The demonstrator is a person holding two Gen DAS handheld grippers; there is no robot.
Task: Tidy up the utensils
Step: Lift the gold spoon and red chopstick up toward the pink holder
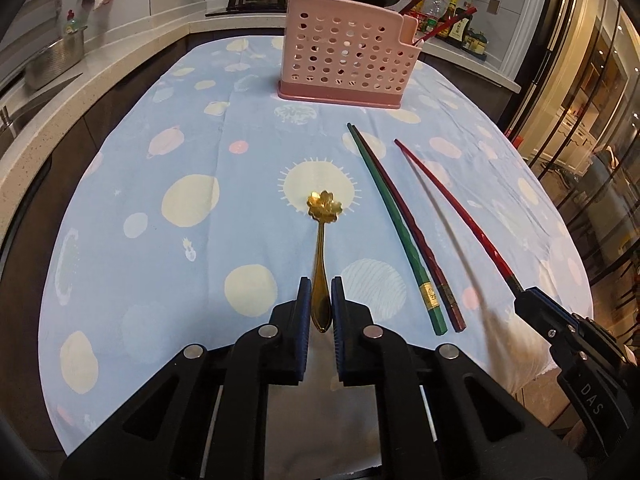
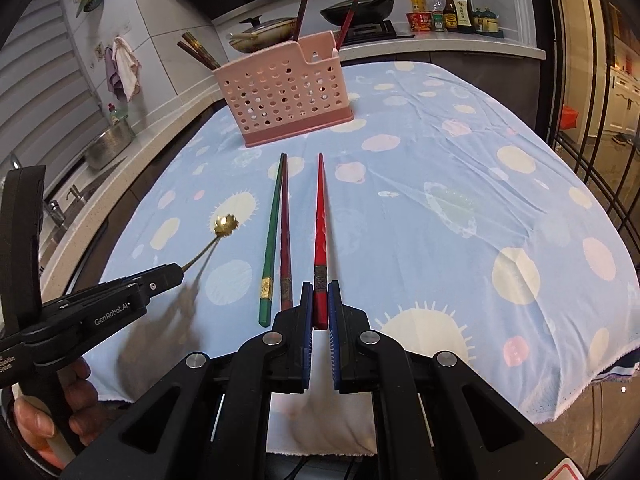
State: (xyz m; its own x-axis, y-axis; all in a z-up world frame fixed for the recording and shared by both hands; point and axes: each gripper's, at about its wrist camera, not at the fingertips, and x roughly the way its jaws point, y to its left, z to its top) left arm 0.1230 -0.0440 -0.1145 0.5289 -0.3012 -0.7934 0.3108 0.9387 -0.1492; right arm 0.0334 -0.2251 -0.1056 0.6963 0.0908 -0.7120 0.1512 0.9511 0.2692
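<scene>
Left wrist view: pink perforated plastic utensil holder (image 1: 342, 54) stands at the far end of the desk on the blue cloth printed with planets and suns (image 1: 168, 152); dark red chopsticks (image 1: 450, 22) lean out of its right-hand slot. Left gripper (image 1: 321, 294) has its jaws pinching the handle of the gold flower-bowled spoon (image 1: 322, 232), bowl pointing toward the holder. To the right, a green chopstick (image 1: 390, 220) and a dark maroon chopstick (image 1: 408, 224) lie side by side, touching, on the cloth. Right gripper (image 1: 528, 300) enters from the right edge, jaws closed on the bright red chopstick (image 1: 456, 208). Right wrist view: the right gripper's jaws pinch the red chopstick's butt end, tip aimed at the holder. This view alone shows further brown chopsticks (image 2: 198, 54) leaning from the holder's left compartment, and the person's left hand (image 2: 52, 404) on the gripper grip.
</scene>
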